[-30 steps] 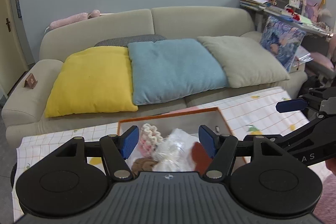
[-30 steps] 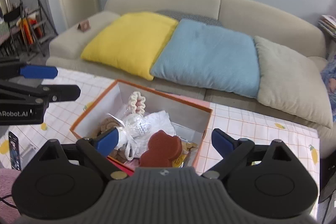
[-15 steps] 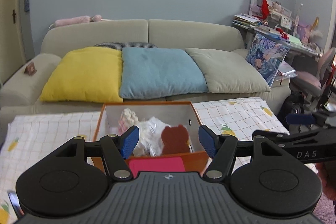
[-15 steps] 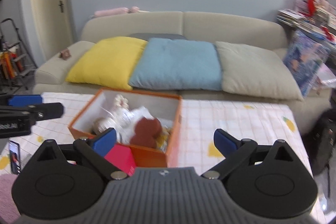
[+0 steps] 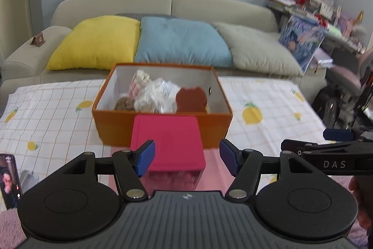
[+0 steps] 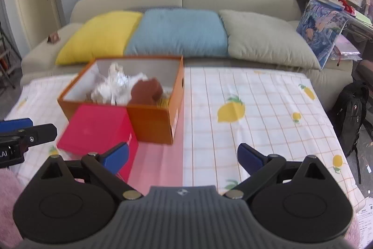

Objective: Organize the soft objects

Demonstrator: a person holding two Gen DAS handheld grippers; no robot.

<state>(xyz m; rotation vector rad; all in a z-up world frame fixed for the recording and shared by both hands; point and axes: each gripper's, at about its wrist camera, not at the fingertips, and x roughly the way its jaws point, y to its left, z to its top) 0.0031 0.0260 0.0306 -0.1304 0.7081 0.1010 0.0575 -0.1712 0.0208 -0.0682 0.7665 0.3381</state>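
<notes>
I hold both claws, left [image 5: 186,156] and right [image 6: 183,159], wide open and empty, likely to free the squat pink plastic box [image 5: 166,144] at twelve o'clock, touching the orange cardboard box [image 5: 116,125] of soft toys.

Orange box [image 6: 153,125] of soft toys, pink box [image 6: 93,130] touching, fingers [image 6: 116,156] spread

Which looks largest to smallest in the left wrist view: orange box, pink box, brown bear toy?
1. orange box
2. pink box, though it sits nearer the camera, which enlarges it
3. brown bear toy, clearly smallest
</notes>
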